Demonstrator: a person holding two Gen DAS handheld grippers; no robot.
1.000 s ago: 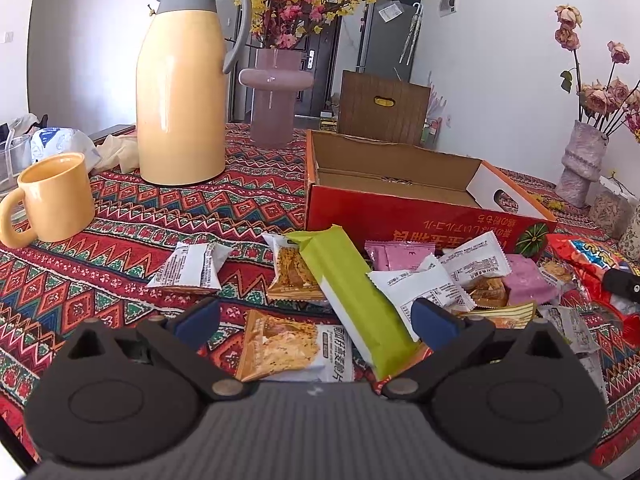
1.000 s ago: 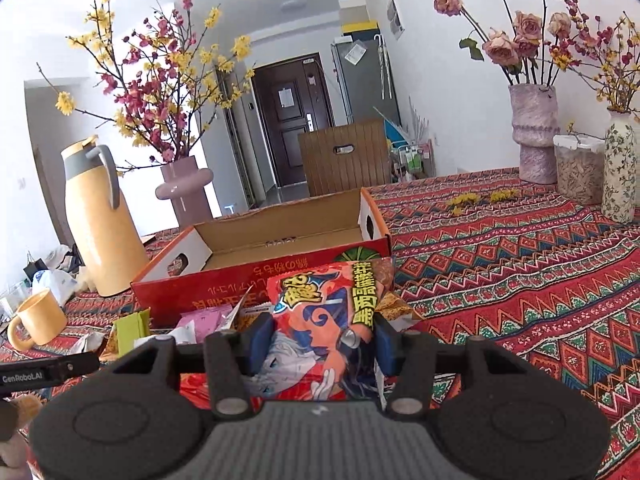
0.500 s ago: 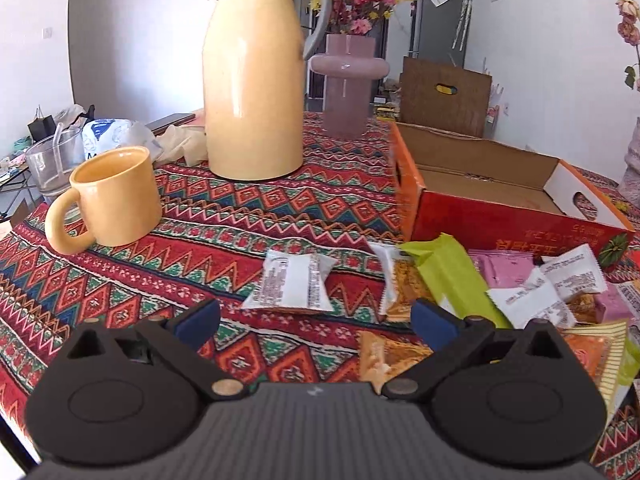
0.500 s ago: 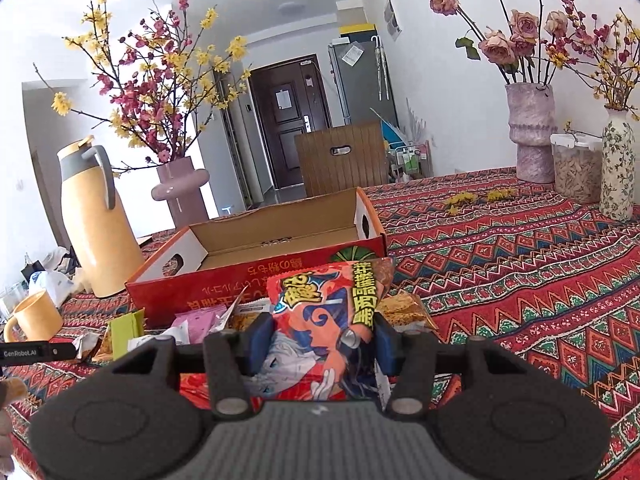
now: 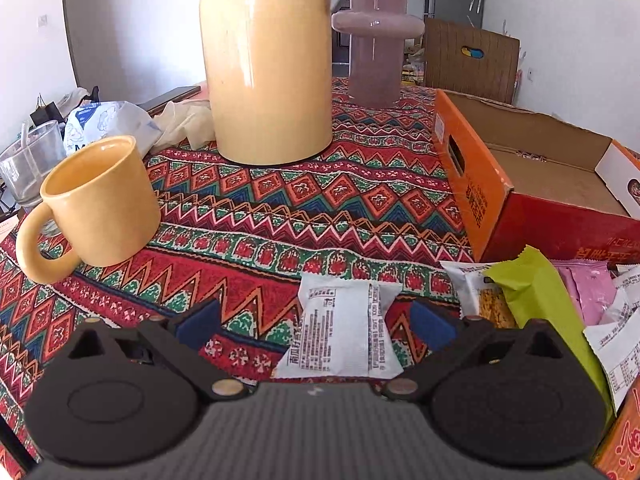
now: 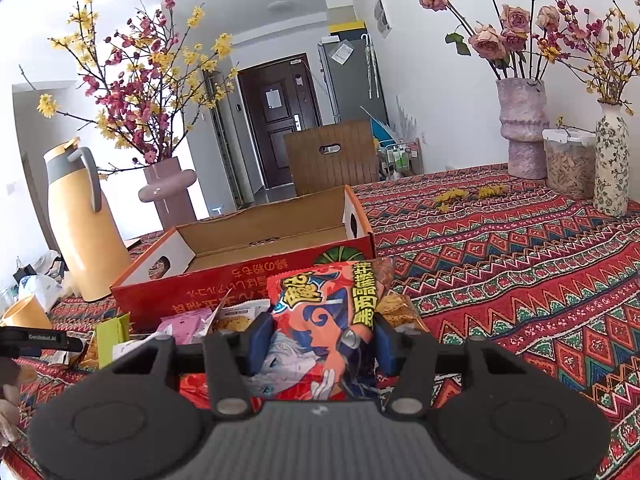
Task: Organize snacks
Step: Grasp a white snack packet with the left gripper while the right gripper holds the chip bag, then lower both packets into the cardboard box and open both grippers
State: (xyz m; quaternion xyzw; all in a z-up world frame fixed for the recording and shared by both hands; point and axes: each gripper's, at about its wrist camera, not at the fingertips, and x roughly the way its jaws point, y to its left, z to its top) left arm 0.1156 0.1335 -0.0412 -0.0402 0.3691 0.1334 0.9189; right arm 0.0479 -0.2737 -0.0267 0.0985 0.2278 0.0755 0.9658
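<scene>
Left gripper [image 5: 316,322] is hanging spread wide, its jaws flanking a white snack packet [image 5: 342,334] lying on the patterned tablecloth [image 5: 280,216]; right gripper [image 6: 320,338] is clamping an orange snack bag [image 6: 322,320] before the open red box [image 6: 224,280].

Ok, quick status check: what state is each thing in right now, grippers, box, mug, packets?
Left gripper: open, around the white packet, not gripping.
White packet: flat on the cloth, apart from the pile.
Right gripper: shut on the orange bag.
Orange bag: held upright, in front of the box.
Box: open, looks empty.
Mug: upright, looks empty.
Green packet: lying on the pile.
Jug: upright, lid closed.
</scene>
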